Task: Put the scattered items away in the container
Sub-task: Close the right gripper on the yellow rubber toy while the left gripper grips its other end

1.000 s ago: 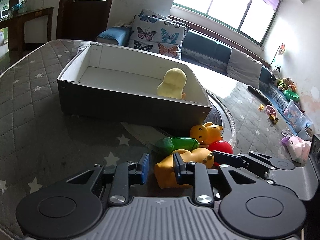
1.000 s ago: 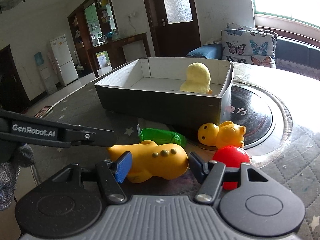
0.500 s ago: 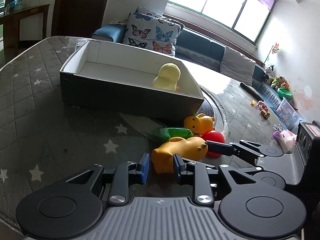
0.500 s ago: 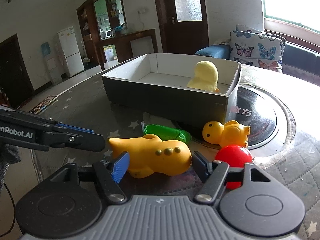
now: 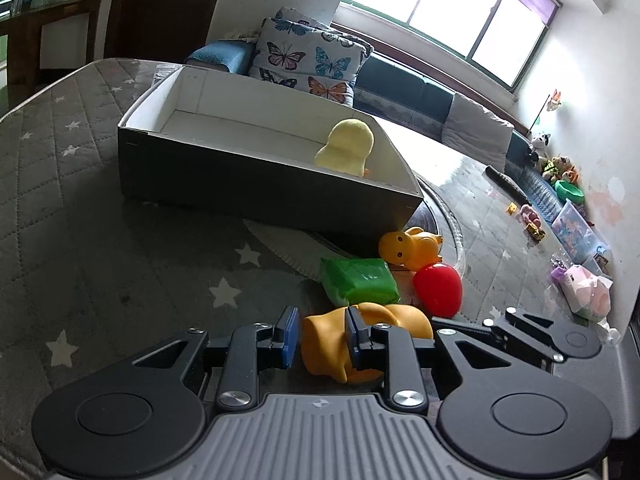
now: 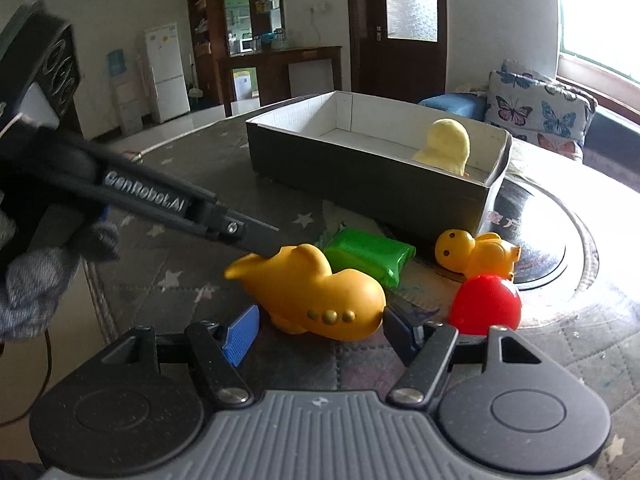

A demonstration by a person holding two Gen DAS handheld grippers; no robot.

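An orange rubber toy (image 6: 316, 294) lies on the table and also shows in the left wrist view (image 5: 340, 340). My left gripper (image 5: 320, 338) has its jaws around the toy's tail end, still a little apart. My right gripper (image 6: 320, 332) is open around the toy's other end. A green packet (image 6: 370, 254), a small orange duck (image 6: 476, 254) and a red ball (image 6: 486, 306) lie beside it. The grey box (image 5: 256, 184) holds a pale yellow plush duck (image 5: 348, 146).
The quilted star-pattern table cover (image 5: 80, 240) spreads to the left. A dark round turntable (image 6: 536, 232) sits by the box. A sofa with butterfly cushions (image 5: 312, 60) and toys (image 5: 576, 236) are beyond the table's far edge.
My left gripper has moved forward so the orange toy's tail now sits between its jaws. The right gripper has moved closer to the toy.
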